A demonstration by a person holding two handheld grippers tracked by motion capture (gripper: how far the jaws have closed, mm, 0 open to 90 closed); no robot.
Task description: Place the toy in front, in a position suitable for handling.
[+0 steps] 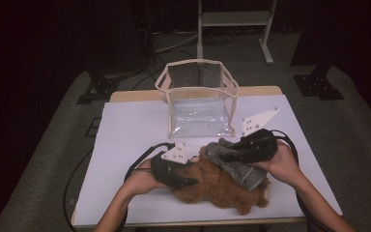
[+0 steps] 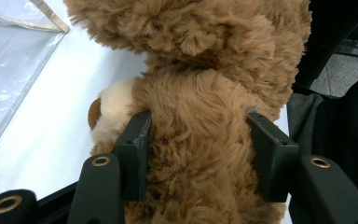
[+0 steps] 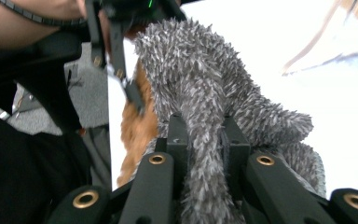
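A brown plush bear lies on the white table cover near the front edge. My left gripper is shut on the bear, its jaws pressing into the fur on both sides in the left gripper view; the cream muzzle shows to the left. A grey fuzzy cloth drapes over the bear. My right gripper is shut on a fold of this grey cloth, pinched between its jaws, with the brown bear behind it.
A clear plastic bag with beige trim stands open at the middle back of the table. A white metal stand is on the floor beyond. Dark equipment bases sit at the left and right.
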